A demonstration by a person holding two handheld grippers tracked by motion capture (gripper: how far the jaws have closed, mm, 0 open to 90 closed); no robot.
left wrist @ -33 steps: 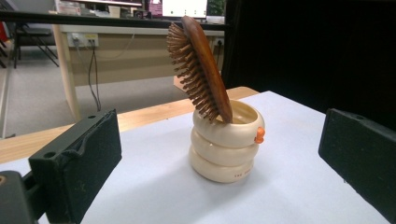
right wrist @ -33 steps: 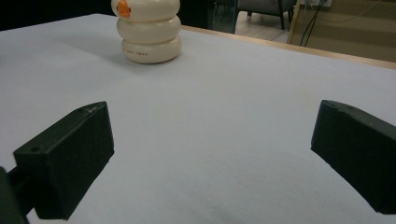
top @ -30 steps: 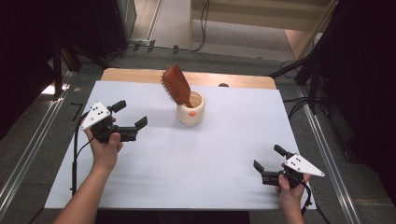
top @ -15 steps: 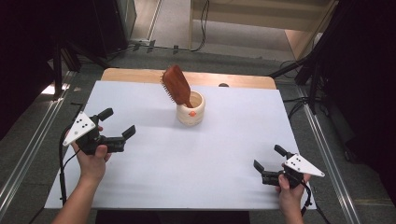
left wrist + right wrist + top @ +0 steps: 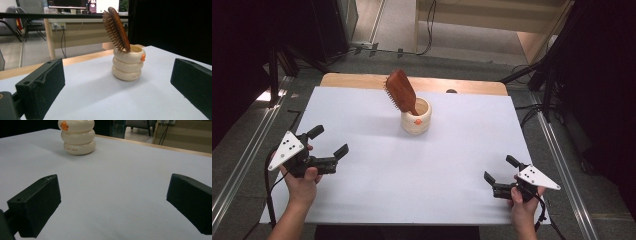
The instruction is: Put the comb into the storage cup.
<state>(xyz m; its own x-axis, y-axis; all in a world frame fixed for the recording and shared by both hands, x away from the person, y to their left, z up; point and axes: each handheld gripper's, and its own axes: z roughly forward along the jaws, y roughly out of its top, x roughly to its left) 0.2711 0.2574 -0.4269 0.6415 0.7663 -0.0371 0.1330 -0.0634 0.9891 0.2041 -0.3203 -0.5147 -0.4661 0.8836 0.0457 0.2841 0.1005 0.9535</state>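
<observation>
Both grippers wide open and empty — the hairbrush (image 5: 401, 91) stands handle-down in the cream cup (image 5: 416, 117), far middle of the worktop (image 5: 422, 165).

If that brush is your target, bring your left gripper (image 5: 328, 146) in on the paddle's flat faces, above the rim, and lift along its lean — it tilts left, bristles leftward. Your right gripper (image 5: 500, 169) sits near the front right edge, well apart; it could steady the cup, which looks light enough to tip.
</observation>
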